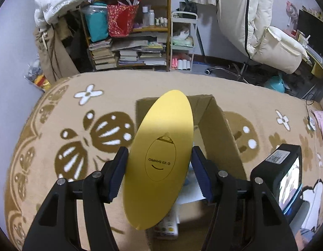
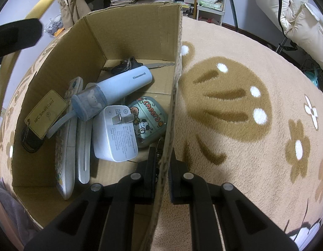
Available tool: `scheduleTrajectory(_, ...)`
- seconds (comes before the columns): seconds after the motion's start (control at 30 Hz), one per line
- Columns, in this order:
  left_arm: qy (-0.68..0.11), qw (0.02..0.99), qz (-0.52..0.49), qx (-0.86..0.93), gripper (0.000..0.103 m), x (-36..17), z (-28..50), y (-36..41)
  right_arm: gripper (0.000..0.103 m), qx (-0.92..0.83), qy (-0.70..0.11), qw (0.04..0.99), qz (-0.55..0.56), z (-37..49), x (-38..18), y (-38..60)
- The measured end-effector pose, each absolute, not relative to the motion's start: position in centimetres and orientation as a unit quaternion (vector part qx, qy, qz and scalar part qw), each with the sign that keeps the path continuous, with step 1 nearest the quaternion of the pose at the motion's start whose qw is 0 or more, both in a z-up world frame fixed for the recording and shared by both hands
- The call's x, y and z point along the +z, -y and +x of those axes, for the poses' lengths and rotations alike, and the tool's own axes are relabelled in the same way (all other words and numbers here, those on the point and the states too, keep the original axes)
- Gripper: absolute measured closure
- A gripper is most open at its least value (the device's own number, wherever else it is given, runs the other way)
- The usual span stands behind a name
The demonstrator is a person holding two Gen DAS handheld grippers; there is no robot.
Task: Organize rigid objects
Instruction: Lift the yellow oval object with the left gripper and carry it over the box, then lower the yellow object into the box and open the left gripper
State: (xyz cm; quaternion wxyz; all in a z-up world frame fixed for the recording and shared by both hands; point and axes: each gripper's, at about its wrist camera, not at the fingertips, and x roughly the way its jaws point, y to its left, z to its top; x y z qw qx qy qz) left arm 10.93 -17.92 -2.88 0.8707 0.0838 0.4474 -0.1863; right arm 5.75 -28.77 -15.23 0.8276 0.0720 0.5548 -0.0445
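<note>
Cardboard walls stood open-topped on the patterned blanket (image 2: 245, 125), and into that box (image 2: 128, 33) most of the small things had already gone. We held the left gripper (image 1: 159, 173) clamped on a yellow disc (image 1: 159, 146), its two pads pressing the disc's edges from either side; the disc stood on edge, tilted, printed with "'23 SANRIO", directly above the box's open top (image 1: 213, 121) in the left wrist view.

We had the right gripper (image 2: 162, 173) pinched onto the box's right wall, one finger inside and one outside, the jaws narrow with only the cardboard between them.

Inside the box we could see a pale blue tube case (image 2: 117, 87) marked "Cinnamoroll" lying across a white remote (image 2: 65, 146), a white charger (image 2: 117, 133) with its prongs up, a green cartoon case (image 2: 148, 119) reading "cheers" just beside the charger, a tan NFC card tag (image 2: 46, 113) on a dark strap against the left wall, and keys (image 2: 140, 64) at the far end.

Beyond the bed stood a cluttered bookshelf (image 1: 128, 41).
</note>
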Motion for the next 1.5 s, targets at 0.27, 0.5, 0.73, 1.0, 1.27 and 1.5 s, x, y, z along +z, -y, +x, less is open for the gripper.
scheduleTrajectory(0.27, -0.47, 0.86, 0.074, -0.185, 0.043, -4.5, 11.6, 18.5, 0.092, -0.044, -0.555, 0.828, 0.073, 5.8, -15.2, 28.8)
scheduleTrajectory(0.5, -0.485, 0.851, 0.073, -0.188, 0.043, -5.4, 11.7, 18.8, 0.092, -0.043, -0.555, 0.827, 0.074, 5.7, -15.1, 29.1)
scheduleTrajectory(0.73, -0.485, 0.852, 0.091, -0.175, 0.042, -5.6, 11.8, 18.5, 0.092, -0.044, -0.555, 0.828, 0.072, 5.8, -15.1, 29.1)
scheduleTrajectory(1.0, -0.478, 0.857, 0.098, -0.165, 0.029, -5.1, 11.8, 17.8, 0.092, -0.045, -0.555, 0.828, 0.072, 5.8, -15.1, 28.9)
scheduleTrajectory(1.27, -0.478, 0.859, 0.111, -0.145, 0.012, -4.8, 11.8, 16.7, 0.092, -0.046, -0.558, 0.825, 0.073, 6.0, -14.7, 28.9)
scheduleTrajectory(1.5, -0.461, 0.871, 0.115, -0.126, 0.004, -3.9, 11.5, 14.8, 0.092, -0.046, -0.548, 0.831, 0.08, 5.9, -13.8, 29.2)
